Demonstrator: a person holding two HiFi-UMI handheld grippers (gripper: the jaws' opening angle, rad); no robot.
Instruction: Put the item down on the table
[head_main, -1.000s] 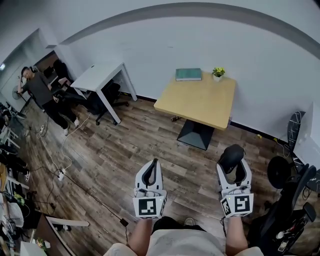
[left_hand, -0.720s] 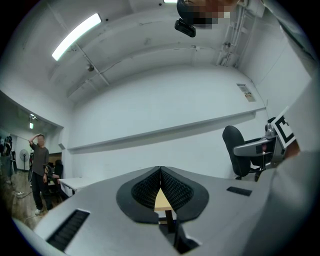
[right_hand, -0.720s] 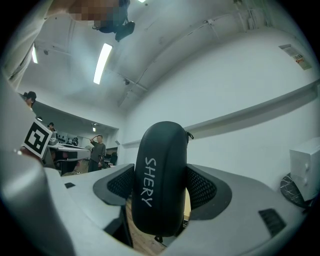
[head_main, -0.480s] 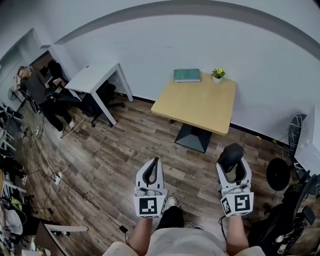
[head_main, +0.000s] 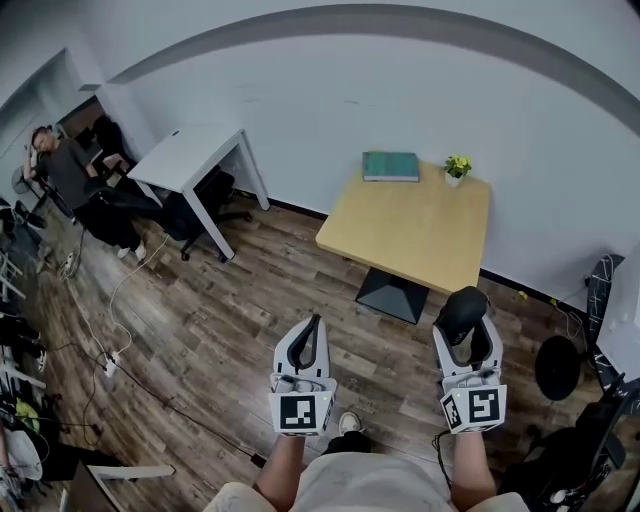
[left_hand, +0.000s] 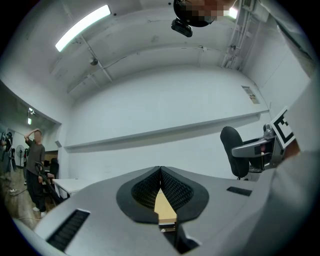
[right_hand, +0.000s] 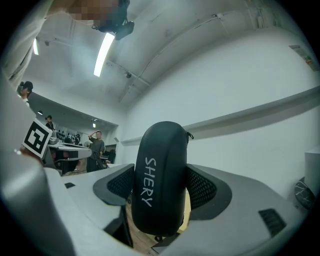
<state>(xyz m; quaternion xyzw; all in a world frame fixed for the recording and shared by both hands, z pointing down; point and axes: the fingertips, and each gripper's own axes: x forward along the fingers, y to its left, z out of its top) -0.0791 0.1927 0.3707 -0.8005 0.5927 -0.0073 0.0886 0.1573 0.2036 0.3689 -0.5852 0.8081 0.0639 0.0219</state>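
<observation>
Case (right_hand: 160, 182), seemingly zipped shut, sits between jaws of right gripper (head_main: 467, 335)

two grippers (head_main: 312, 326) (head_main: 467, 340), one black case (head_main: 462, 308), two tables (head_main: 410, 212) (head_main: 190, 156), one book (head_main: 390, 166), one plant (head_main: 458, 166), perhaps two chairs (head_main: 215, 193) (head_main: 556, 368)

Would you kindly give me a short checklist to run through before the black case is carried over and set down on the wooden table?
1. Grip on the load: the right gripper is shut on the black case, which stands upright between its jaws. Ok.
2. Free gripper: the left gripper has its jaws together with nothing between them. Ok.
3. Landing spot: the wooden table is bare across its near and middle parts. The green book and the small plant sit at the far edge. Ok.
4. Reach: the table stands ahead across the floor, not under the grippers. Not ok, step closer first.
5. Case closed properly: cannot tell.
</observation>
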